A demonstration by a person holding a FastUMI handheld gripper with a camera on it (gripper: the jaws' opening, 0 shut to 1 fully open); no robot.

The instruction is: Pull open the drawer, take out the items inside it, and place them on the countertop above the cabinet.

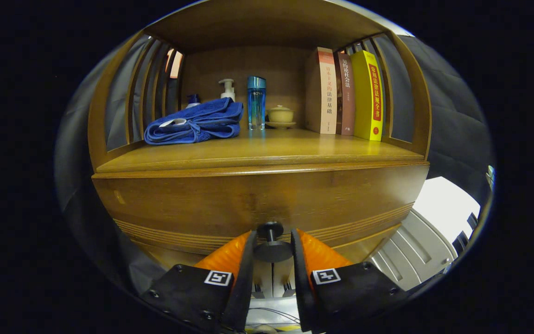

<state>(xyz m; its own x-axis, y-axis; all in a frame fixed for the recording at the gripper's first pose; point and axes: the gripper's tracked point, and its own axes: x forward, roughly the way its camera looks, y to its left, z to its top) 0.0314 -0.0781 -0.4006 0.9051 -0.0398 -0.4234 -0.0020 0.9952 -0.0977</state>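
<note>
Drawer (257, 199) closed; knob (271, 241) points outward between gripper (271, 253) fingers.

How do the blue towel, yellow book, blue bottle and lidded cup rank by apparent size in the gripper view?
1. blue towel
2. yellow book
3. blue bottle
4. lidded cup

The gripper straddles the drawer knob.

drawer (257, 199) contents hidden behind its front; tongs (271, 250) grip on knob (271, 239) unclear

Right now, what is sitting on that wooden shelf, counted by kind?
Books: 3
Bottles (pump bottle, dark-capped bottle, blue bottle): 3
Blue towel: 1
Lidded cup on saucer: 1
Total: 8
Below, the gripper fingers flank the drawer knob.
</note>
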